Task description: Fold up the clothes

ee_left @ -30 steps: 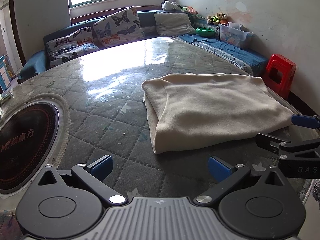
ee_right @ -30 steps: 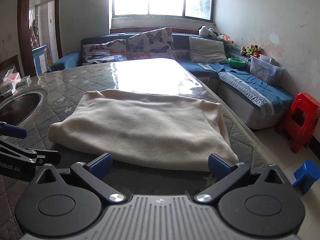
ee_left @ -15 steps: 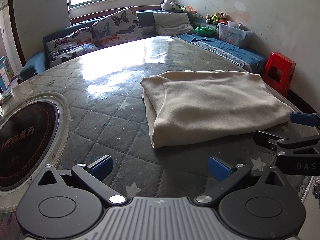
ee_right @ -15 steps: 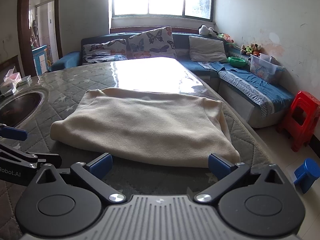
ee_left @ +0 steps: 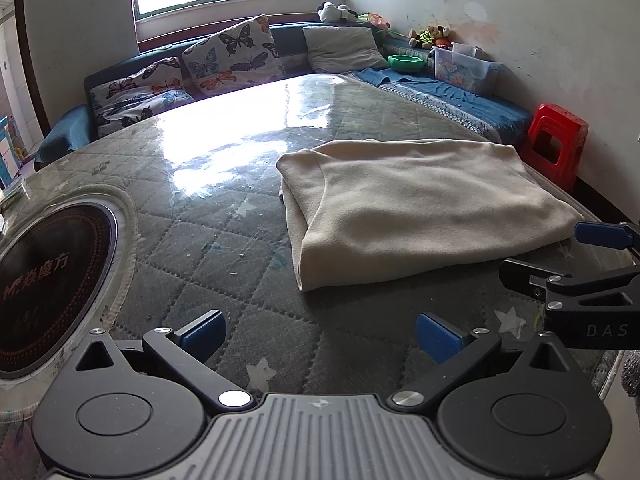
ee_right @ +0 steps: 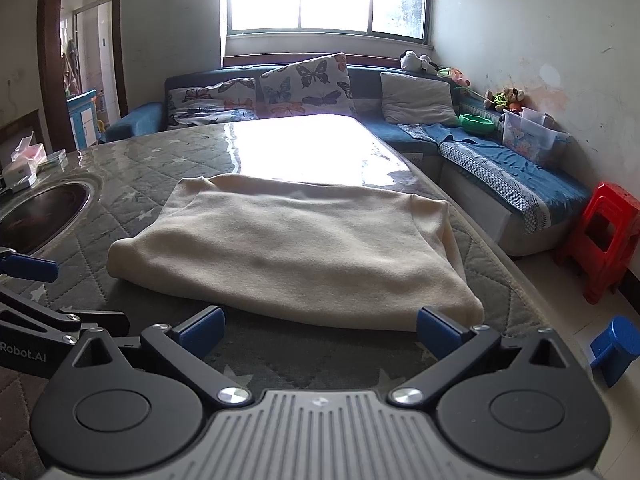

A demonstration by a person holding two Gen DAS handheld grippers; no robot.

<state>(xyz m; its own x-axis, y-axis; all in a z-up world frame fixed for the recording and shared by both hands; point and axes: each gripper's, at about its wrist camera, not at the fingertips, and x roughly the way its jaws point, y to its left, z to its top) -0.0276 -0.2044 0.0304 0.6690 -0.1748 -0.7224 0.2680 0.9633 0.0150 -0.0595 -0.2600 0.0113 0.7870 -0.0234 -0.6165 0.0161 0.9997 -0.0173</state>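
Folded cream fleece garment (ee_right: 296,256) on quilted grey table cover (ee_left: 224,248).
L gripper (ee_left: 320,330) & R gripper (ee_right: 320,328): jaws wide apart, empty (legible: "DAS", "Robot.AI").

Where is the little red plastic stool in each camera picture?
Left wrist view: the red plastic stool stands at the right edge, past the folded cream cloth.
Right wrist view: the stool stands at the right edge, on the floor.
Shared landmark: the butterfly-print cushion under the window.

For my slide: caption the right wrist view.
Open right gripper faces folded cream garment on quilted table.
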